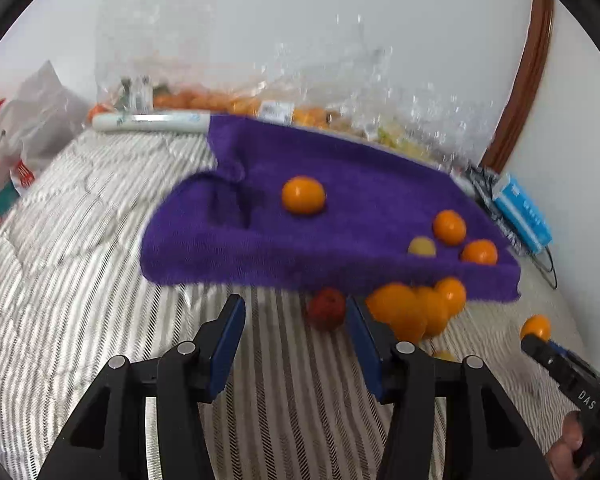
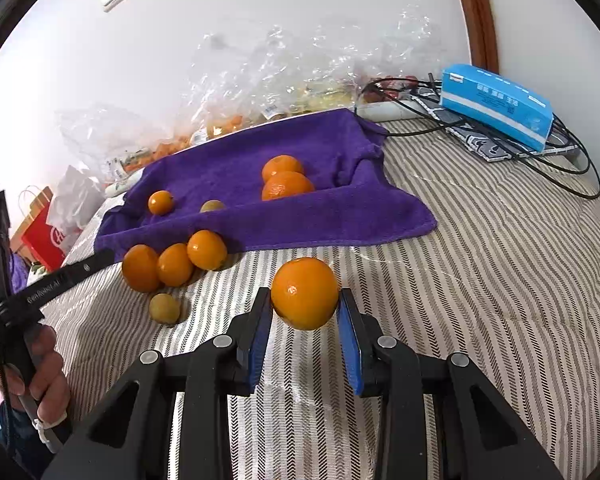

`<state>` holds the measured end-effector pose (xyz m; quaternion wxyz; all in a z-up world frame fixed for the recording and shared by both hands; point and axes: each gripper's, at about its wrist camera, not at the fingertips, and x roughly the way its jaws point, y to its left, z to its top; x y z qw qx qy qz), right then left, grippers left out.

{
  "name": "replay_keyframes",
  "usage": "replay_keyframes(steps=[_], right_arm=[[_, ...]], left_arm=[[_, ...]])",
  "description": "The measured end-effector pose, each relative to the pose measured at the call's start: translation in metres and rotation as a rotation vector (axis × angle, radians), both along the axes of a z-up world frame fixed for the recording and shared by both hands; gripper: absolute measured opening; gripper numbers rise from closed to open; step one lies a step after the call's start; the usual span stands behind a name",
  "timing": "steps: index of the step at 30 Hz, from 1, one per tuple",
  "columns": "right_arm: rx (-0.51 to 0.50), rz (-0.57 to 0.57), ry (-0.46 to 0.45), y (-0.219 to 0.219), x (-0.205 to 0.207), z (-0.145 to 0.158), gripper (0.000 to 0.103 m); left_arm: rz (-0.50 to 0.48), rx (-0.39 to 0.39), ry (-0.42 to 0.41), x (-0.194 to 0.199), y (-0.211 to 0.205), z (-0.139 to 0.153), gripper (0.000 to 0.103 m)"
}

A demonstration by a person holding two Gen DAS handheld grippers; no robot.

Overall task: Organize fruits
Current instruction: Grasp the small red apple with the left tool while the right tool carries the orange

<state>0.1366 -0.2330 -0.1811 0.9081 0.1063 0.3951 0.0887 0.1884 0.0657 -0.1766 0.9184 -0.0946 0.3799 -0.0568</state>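
**A:** What's between the fingers on the right?

**B:** The right gripper (image 2: 305,308) has an orange (image 2: 304,293) between its blue pads (image 2: 350,346). The left pad touches the fruit; on the other side I cannot tell whether there is contact, so the hold itself is unclear.

**A:** And the left one?

**B:** The left gripper (image 1: 296,312) is spread wide with nothing between its fingers, over the striped bedcover (image 1: 80,280). A dark red fruit (image 1: 326,307) lies just ahead of its right fingertip.

**A:** What lies beyond the right fingers?

**B:** Ahead and to their left, three oranges (image 2: 173,264) sit touching in a row on the cover, at the purple towel's (image 2: 332,216) near edge. A small yellowish fruit (image 2: 164,308) lies just nearer than those. On the towel ahead are two more oranges (image 2: 287,185) pressed together, a small orange (image 2: 160,202) farther left, and a pale fruit (image 2: 212,205) between them.

**A:** Farther out?

**B:** Clear plastic bags (image 2: 260,92) with fruit inside stand against the wall behind the towel. Far right of the fingers, a blue box (image 2: 496,104) rests on cables (image 2: 572,168).
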Motion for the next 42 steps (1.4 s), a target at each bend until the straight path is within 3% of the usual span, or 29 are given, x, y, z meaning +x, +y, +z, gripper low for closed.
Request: replay_keyframes(steps=[20,40,42], right_arm=[[0.01,0.034,-0.003,0.003,-0.002,0.0,0.033],[0.02,0.05,-0.01,0.003,-0.002,0.002,0.033],[0.017,0.055,-0.013,0.004,-0.002,0.002,0.033]], left_arm=[[-0.08,0.18,0.085,0.015,-0.044,-0.009,0.042],[-0.029,0.16,0.09,0.021,-0.044,-0.01,0.041],[-0.023,0.151,0.087,0.021,-0.042,-0.01,0.036]])
